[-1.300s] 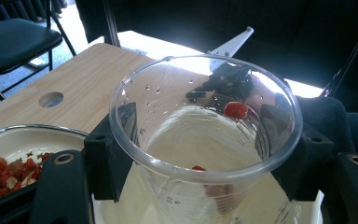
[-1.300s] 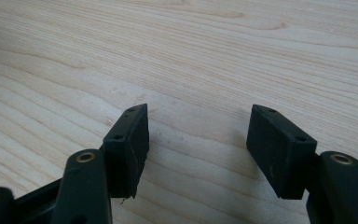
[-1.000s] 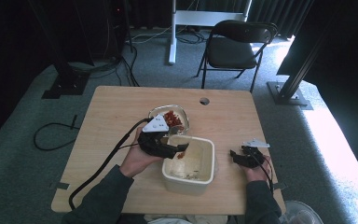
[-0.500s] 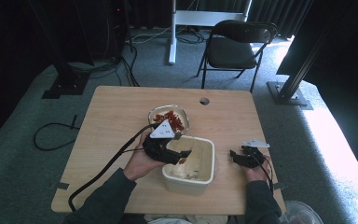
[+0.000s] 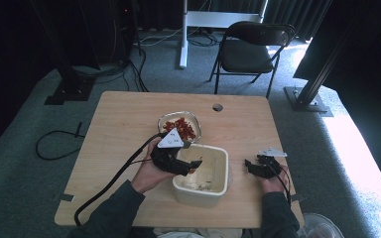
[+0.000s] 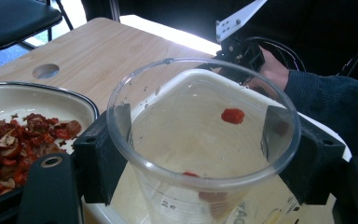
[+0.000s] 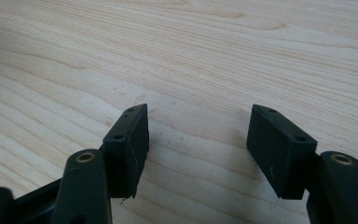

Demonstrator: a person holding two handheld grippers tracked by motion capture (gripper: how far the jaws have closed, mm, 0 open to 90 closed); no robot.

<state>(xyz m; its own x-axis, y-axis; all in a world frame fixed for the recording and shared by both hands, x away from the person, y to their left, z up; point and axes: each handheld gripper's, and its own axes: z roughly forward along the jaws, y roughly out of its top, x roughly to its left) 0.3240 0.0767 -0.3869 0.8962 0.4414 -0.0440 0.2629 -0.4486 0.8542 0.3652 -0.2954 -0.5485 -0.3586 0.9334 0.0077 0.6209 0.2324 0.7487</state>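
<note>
Left gripper view looks into a clear plastic cup (image 6: 200,140) sitting between the pads of the left gripper (image 5: 178,161), whose jaws have just been opening – apparently to set it down in the white tub (image 5: 218,187). Whether the pads still press on it is hard to tell. Nearby sits the dish of red dried fruit (image 5: 179,126). Right gripper (image 7: 198,154) rests wide and empty on the table (image 5: 119,124) – the cup's base is cut off

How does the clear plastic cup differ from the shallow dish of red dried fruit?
The clear plastic cup sits between the left claw's jaws over the cream tub, nearly empty; the shallow dish of red dried fruit lies on the wooden table, well filled. Cup deep and round; dish low.
</note>
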